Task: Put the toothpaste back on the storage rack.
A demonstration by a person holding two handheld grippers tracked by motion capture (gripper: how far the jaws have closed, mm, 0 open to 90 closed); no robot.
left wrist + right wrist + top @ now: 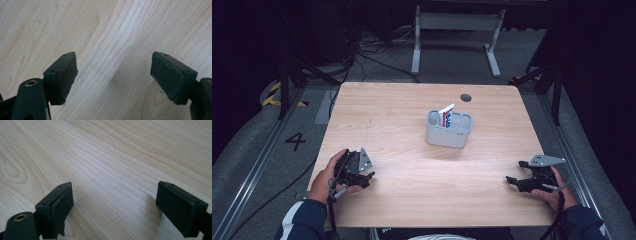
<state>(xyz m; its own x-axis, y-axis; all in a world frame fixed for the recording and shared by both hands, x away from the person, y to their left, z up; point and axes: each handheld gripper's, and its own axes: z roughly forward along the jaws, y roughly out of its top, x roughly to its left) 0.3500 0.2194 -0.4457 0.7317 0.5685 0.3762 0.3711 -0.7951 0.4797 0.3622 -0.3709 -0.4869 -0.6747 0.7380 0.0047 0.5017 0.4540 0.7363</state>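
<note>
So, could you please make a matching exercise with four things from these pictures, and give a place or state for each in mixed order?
Things:
1. grey holder
2. small box
3. left gripper
4. right gripper

Places or states:
a. stands inside a compartment, tilted
b. open, near the table's right front edge
c. near the middle of the table
d. open, near the table's left front edge

Pairs: 1-c, 2-a, 3-d, 4-b
</note>
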